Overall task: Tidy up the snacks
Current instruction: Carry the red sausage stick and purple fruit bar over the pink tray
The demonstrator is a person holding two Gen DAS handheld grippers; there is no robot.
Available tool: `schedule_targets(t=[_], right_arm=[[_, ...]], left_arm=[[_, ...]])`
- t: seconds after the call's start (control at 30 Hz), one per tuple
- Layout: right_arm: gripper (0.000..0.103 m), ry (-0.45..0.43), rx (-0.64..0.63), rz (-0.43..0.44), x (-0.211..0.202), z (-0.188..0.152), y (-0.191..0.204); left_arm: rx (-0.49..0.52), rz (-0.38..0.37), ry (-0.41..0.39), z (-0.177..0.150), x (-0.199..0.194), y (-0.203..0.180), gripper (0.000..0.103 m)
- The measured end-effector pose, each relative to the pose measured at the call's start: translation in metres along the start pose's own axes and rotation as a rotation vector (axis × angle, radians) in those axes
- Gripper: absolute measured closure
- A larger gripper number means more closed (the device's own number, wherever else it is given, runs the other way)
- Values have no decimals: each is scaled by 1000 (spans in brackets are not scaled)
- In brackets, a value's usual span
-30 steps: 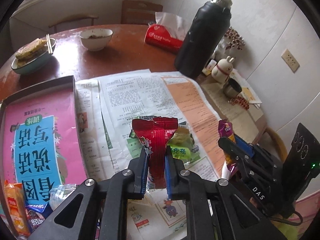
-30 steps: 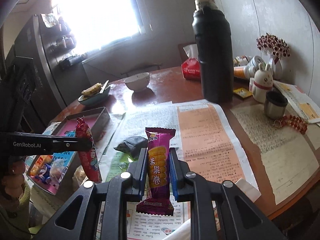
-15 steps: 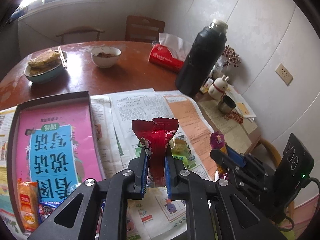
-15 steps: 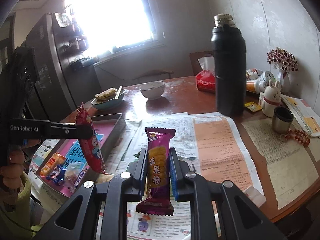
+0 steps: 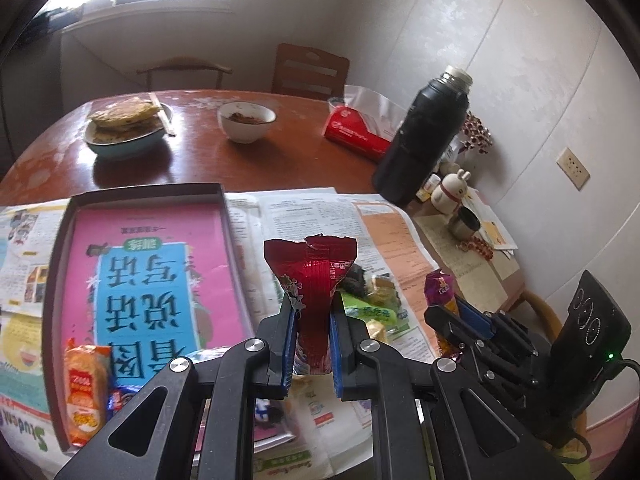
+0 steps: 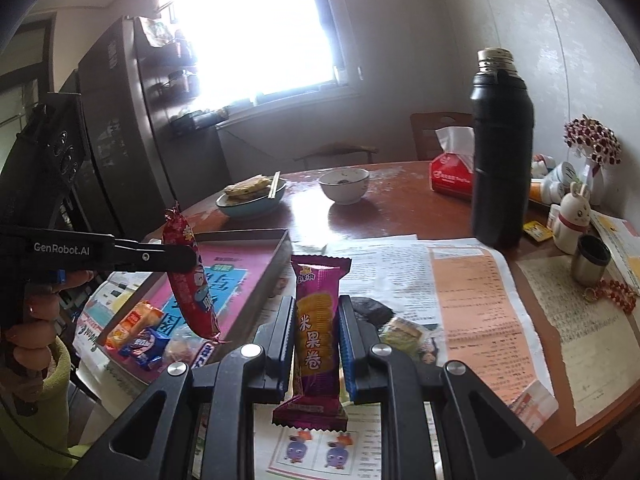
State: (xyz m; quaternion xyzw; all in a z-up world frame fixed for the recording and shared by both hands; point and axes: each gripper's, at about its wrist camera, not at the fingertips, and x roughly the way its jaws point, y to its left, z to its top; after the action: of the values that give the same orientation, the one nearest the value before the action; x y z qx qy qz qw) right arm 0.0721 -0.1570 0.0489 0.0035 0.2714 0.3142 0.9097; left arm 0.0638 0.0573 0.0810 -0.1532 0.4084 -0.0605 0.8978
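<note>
in the right wrist view we see the left claw [image 6: 188,258] side-on: it pinches a red sausage-shaped snack [image 6: 192,280] near its upper end, and the snack hangs down at a slant over the near end of the shallow tray [image 6: 276,256]. the person's hand [image 6: 32,320] grips the handle at the left edge. the left wrist view shows only that snack's crimped, glossy foil top [image 5: 312,264] standing upright between the blue pads; its full length is hidden there.

the right claw [image 6: 318,336] is clamped on a purple rice-roll packet [image 6: 316,336], a flat crinkled pillow pack with serrated ends, long axis upright, above the newspaper [image 6: 472,304]. from the left wrist view only its purple tip [image 5: 438,288] shows.

the left wrist view looks into the tray: pink and blue printed floor, an orange cracker pack [image 5: 84,392] and a blue wrapper [image 5: 120,398] at the near end. loose snacks [image 5: 372,300] lie on the newspaper beside the tray.

on the round wooden tabletop [image 5: 192,160]: matte black flask [image 6: 500,152], white bowl [image 5: 246,120].
</note>
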Motion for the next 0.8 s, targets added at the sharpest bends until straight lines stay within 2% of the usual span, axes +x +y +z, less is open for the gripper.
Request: schedule_targets(t=[0.3, 0.5, 0.8], right_arm=[[82, 13, -37, 77, 9, 4, 31], [82, 37, -53, 196, 22, 9, 62], [82, 75, -130, 316, 46, 13, 117]], left_arm=[[-49, 36, -26, -11, -25, 33, 88], [-92, 63, -53, -19, -42, 55, 88], [-148, 125, -76, -36, -68, 96, 88]])
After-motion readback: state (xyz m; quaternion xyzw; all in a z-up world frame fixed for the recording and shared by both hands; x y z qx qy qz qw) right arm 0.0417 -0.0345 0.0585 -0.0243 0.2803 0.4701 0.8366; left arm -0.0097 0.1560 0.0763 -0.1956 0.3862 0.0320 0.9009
